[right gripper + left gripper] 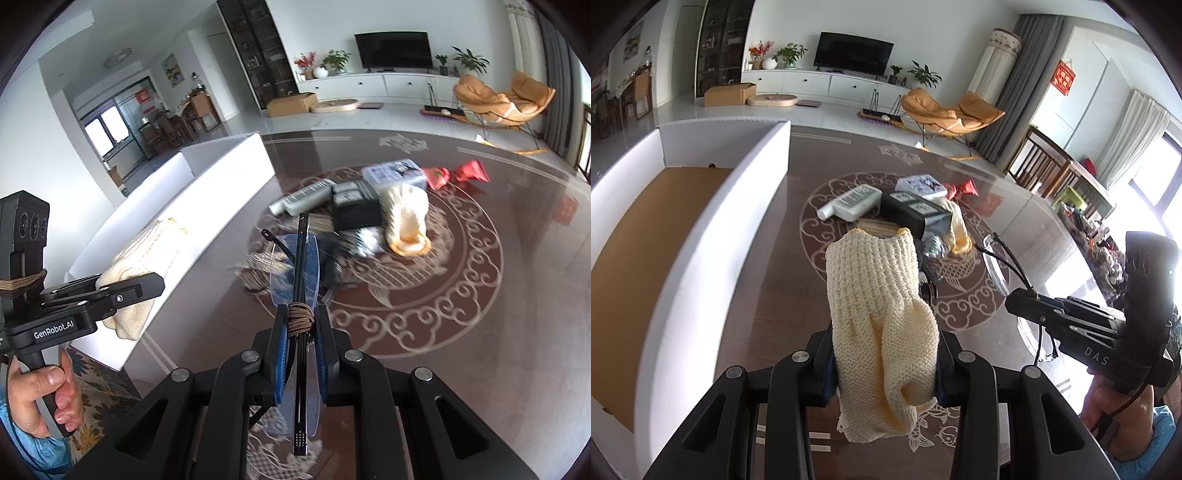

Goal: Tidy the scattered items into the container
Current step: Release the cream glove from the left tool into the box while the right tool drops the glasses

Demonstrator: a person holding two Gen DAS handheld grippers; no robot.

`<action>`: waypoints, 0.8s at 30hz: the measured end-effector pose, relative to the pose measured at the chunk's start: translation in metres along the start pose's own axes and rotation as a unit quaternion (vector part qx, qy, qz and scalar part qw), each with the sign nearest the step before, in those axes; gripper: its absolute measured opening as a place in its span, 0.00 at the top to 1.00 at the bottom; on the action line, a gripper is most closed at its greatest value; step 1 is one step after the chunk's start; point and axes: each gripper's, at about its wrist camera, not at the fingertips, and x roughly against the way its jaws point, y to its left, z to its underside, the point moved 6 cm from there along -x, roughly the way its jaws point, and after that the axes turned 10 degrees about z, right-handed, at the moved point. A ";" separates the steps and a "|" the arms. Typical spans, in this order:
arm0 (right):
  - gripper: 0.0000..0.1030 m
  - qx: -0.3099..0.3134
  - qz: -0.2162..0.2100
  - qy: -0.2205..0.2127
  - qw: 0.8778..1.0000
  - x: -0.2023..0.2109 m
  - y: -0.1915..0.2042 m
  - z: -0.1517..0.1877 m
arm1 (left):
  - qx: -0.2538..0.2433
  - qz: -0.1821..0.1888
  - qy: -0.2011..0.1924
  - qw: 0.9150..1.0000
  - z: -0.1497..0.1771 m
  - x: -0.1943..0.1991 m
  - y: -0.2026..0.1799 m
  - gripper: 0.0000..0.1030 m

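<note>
My left gripper (884, 369) is shut on a cream knitted glove (879, 314) and holds it above the brown table, just right of the white box (701, 258) with a cardboard floor. My right gripper (300, 354) is shut on folded clear glasses (295, 273) with black arms. It also shows in the left wrist view (1015, 295). The left gripper with the glove shows in the right wrist view (122, 291), beside the box wall (207, 206). A pile remains on the table: a white bottle (853, 203), a black box (912, 214), a blue-white pack (921, 184), a red packet (964, 188), a second glove (406, 221).
The table (480, 295) is dark brown with a pale round pattern. An orange rocking chair (953, 110) stands on the floor beyond it. A side table with clutter (1089, 221) is at the right. A TV cabinet (831, 85) lines the back wall.
</note>
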 end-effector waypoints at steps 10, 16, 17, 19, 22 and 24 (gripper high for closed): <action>0.87 0.107 -0.121 -0.008 0.987 -0.055 0.214 -0.111 | 0.075 -0.125 -0.040 0.989 -0.059 0.088 0.170 0.63; 0.87 0.131 -0.083 0.035 0.987 -0.158 0.286 -0.159 | 0.139 -0.144 -0.017 0.980 -0.091 0.067 0.254 0.63; 0.87 0.130 -0.072 0.045 0.988 -0.174 0.289 -0.165 | 0.145 -0.143 -0.014 0.979 -0.096 0.060 0.262 0.63; 0.86 0.137 -0.038 0.060 0.988 -0.202 0.292 -0.174 | 0.161 -0.136 -0.008 0.978 -0.101 0.047 0.276 0.63; 0.86 0.162 0.004 0.076 0.984 -0.230 0.293 -0.180 | 0.178 -0.134 0.005 0.975 -0.098 0.028 0.291 0.63; 0.86 0.175 0.018 0.084 0.981 -0.243 0.295 -0.181 | 0.185 -0.131 0.016 0.974 -0.092 0.019 0.297 0.63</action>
